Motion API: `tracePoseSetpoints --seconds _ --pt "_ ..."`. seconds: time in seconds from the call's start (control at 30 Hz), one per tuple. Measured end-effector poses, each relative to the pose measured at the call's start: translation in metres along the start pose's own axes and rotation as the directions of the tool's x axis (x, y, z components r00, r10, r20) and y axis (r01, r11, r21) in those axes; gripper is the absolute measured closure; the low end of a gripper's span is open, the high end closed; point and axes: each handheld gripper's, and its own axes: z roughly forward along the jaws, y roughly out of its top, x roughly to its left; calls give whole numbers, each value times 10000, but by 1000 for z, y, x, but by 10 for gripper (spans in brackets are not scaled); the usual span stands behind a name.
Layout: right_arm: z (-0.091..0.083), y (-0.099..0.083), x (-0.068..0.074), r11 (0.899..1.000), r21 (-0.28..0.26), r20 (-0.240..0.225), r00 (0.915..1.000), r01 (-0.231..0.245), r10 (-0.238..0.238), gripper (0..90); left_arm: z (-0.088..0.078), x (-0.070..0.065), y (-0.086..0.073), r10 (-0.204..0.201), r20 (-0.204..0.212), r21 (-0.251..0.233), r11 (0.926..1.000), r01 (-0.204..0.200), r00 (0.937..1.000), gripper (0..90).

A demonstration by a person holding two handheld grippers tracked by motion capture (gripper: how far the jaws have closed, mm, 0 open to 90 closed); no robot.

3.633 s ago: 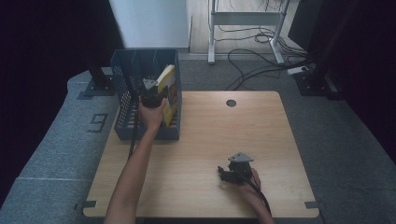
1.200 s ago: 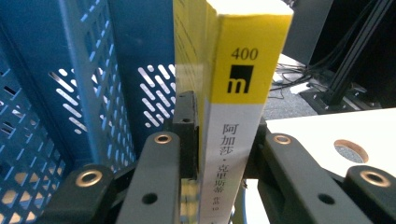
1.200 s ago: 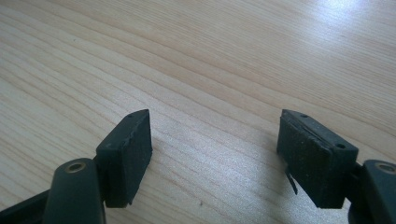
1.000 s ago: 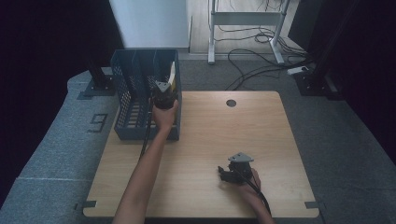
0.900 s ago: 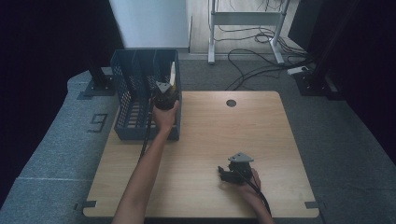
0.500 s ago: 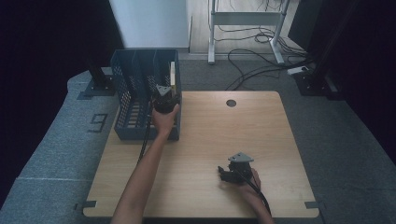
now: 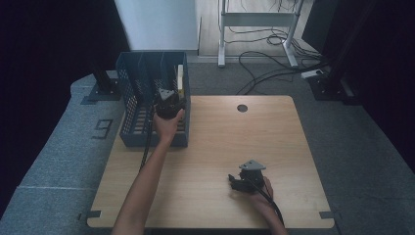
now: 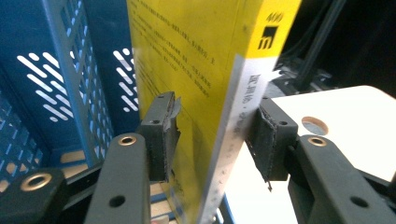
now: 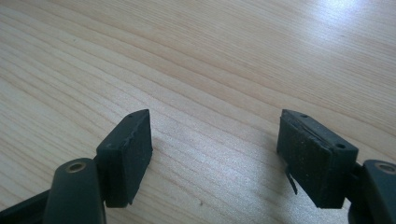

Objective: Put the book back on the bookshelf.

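- Pale wood-grain table (image 7: pixel 215 161) fills the foreground, grey carpet around it; one carpet tile at the left bears a large "9" (image 7: pixel 102 129).
- Nearest the person, the right gripper (image 7: pixel 243 183) rests on the tabletop near the front edge, its jaws spread wide with only bare wood between them.
- Farther back, the left gripper (image 7: pixel 169 100) reaches into the blue slotted basket (image 7: pixel 128 105) at the table's back-left corner.
- Between its jaws stands a yellow book (image 8: pixel 196 60), upright in the basket's right-hand compartment.
- Those jaws have just been opening: in the left gripper view both pads (image 8: pixel 163 135) stand a little clear of the book, which stays between them.
- Small dark print runs across the yellow cover, too fine to read; the top corner shows "400" above a black square mark, and the silvery edge strip carries tiny characters.
- Beyond the basket, a round cable hole (image 7: pixel 242 108) sits in the tabletop, with cables (image 7: pixel 264 73) and a desk frame on the floor behind.
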Motion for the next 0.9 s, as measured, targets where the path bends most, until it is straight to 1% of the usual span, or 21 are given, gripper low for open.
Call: tracePoseSetpoints --seconds 0.03,0.13,0.23,0.3,0.47,0.57,0.67,0.73,0.77,0.87,0.9 --pt "0 0 0 10000 0 0 10000 0 0 261 -2 1 0 31 70 90 10000 -32 10000 520" --pt "0 0 0 10000 1 1 10000 1 -1 261 -7 4 -1 -76 229 82 9999 74 9997 486" --pt "0 0 0 10000 2 -1 10000 3 -3 261 -10 5 -3 -118 355 220 9997 110 9993 445" --pt "0 0 0 10000 2 -2 10000 2 -2 261 -13 6 -5 -215 486 268 9994 202 9986 426" --pt "0 0 0 10000 18 0 10000 10 -10 261 -20 6 -12 -249 841 359 9991 219 9961 404" --pt "0 0 0 10000 17 2 10000 12 -12 261 -26 7 -18 -263 1113 565 9982 201 9934 382" --pt "0 0 0 10000 22 0 10000 -8 8 261 -33 8 -25 -248 1381 615 9980 164 9901 383" --pt "0 0 0 10000 17 -4 10000 0 0 262 -37 8 -29 -154 1542 655 9978 53 9879 387" --pt "0 0 0 10000 20 -4 10000 -9 9 261 -39 8 -31 -89 1628 718 9974 -29 9866 389" --pt "0 0 0 10000 18 -3 10000 -7 7 261 -45 7 -36 -124 1932 838 9965 -39 9811 391" --pt "0 0 0 10000 19 -4 10000 -2 2 261 -46 6 -37 -105 1976 836 9965 -62 9802 391"
